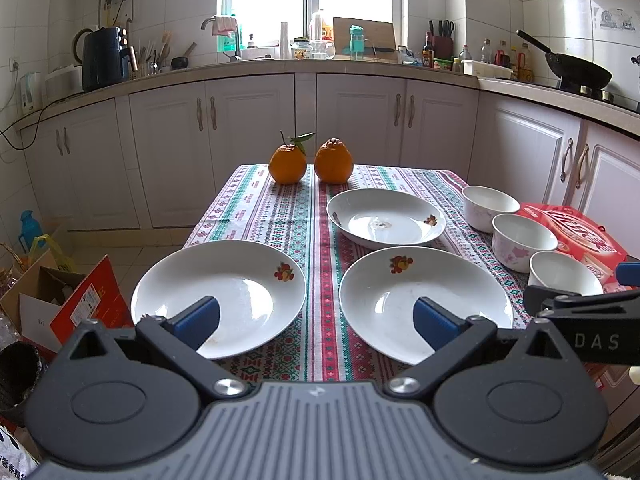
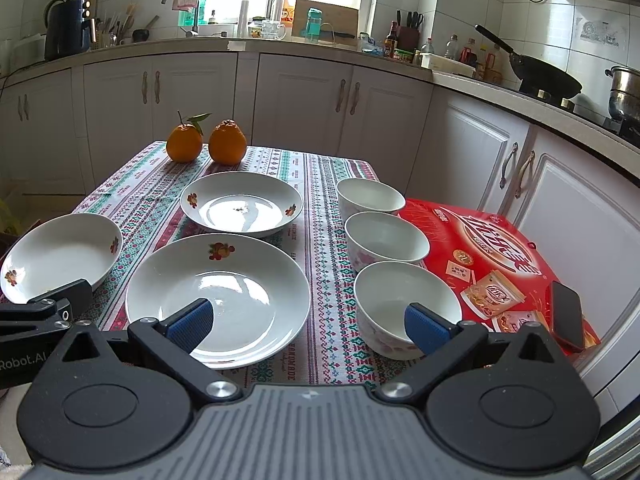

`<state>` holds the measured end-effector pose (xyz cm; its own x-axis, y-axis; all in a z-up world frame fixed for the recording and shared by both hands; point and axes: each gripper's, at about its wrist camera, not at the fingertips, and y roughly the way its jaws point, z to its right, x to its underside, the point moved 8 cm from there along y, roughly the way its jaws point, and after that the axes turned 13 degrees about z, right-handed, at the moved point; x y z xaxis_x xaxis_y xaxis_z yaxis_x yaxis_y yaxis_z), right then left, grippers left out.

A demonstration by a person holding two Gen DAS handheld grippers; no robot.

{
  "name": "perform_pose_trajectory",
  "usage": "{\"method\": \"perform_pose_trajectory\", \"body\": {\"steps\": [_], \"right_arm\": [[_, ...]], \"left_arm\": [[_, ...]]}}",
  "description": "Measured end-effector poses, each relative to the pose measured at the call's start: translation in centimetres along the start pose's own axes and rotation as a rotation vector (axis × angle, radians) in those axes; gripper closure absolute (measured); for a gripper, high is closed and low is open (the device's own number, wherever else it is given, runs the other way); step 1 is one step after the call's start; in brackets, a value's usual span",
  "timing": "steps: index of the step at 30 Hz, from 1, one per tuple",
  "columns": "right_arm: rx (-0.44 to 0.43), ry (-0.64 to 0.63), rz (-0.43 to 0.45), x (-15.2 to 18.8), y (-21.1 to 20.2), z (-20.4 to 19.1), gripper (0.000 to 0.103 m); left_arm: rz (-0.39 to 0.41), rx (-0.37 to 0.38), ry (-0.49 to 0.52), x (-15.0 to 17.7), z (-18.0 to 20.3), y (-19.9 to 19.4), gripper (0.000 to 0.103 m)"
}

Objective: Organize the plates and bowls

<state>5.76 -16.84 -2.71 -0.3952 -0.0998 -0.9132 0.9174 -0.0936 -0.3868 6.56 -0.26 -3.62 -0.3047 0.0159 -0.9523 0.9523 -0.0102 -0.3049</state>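
Three white plates with fruit prints lie on the patterned tablecloth (image 1: 316, 224): near left plate (image 1: 240, 280) (image 2: 52, 252), near middle plate (image 1: 400, 292) (image 2: 240, 276), far plate (image 1: 386, 218) (image 2: 240, 204). Three white bowls stand in a row at the right: far bowl (image 1: 490, 204) (image 2: 370, 198), middle bowl (image 1: 522, 240) (image 2: 386, 240), near bowl (image 1: 564, 274) (image 2: 400, 300). My left gripper (image 1: 316, 318) is open and empty, above the table's near edge between the two near plates. My right gripper (image 2: 308, 324) is open and empty, between the near middle plate and the near bowl.
Two oranges (image 1: 286, 164) (image 1: 334, 160) sit at the table's far edge. A red box (image 2: 492, 252) with a phone (image 2: 568, 316) on it lies right of the bowls. Cardboard boxes (image 1: 72, 304) stand on the floor at the left. Kitchen cabinets (image 1: 360, 120) run behind.
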Motion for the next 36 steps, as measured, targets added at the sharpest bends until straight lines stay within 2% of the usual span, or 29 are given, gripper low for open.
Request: {"method": "perform_pose_trajectory", "body": {"steps": [36], "right_arm": [[0.009,-0.006,0.004,-0.15,-0.22,0.12,0.000]], "left_arm": [[-0.001,0.001,-0.001,-0.10,0.17,-0.01,0.001]]}}
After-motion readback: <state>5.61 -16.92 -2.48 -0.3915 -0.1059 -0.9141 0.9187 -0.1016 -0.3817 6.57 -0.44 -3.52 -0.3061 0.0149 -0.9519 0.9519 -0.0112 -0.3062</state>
